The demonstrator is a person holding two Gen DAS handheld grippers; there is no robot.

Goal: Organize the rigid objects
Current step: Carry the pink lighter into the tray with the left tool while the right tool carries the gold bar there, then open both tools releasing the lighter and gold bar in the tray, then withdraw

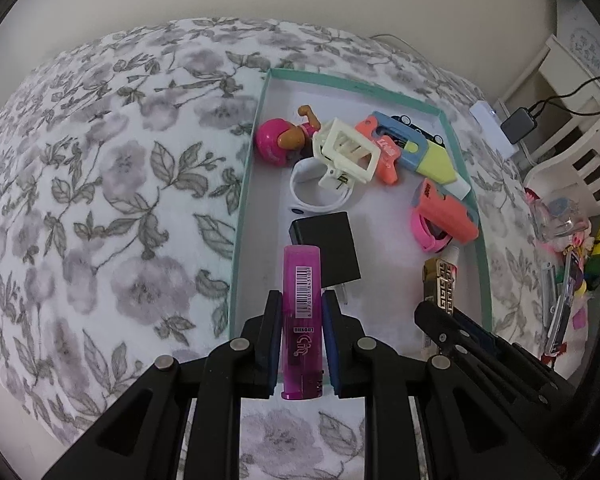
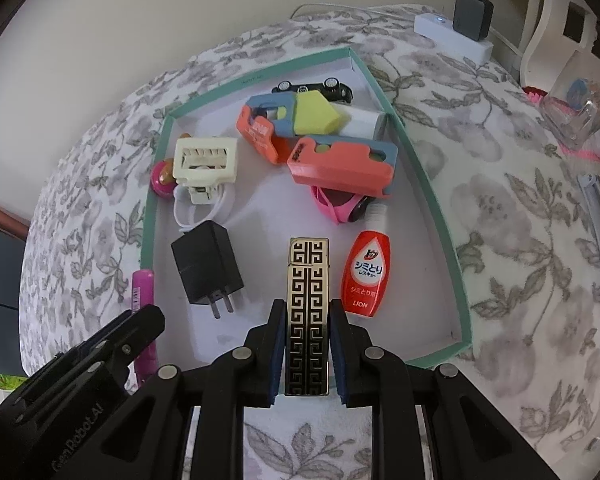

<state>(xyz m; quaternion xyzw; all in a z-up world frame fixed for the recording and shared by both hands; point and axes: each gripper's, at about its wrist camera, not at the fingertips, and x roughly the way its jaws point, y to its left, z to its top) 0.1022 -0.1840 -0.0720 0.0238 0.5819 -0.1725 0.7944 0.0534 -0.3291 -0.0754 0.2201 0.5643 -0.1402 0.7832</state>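
My left gripper is shut on a purple lighter and holds it over the near left part of a teal-rimmed white box. My right gripper is shut on a gold and black patterned lighter over the box's near side. The purple lighter and the left gripper also show in the right wrist view. The gold lighter also shows in the left wrist view.
In the box lie a black charger, a red bottle, a cream clip, orange and blue toy holders, a pink band, a toy car. A floral cloth covers the table. Clutter lies at the right.
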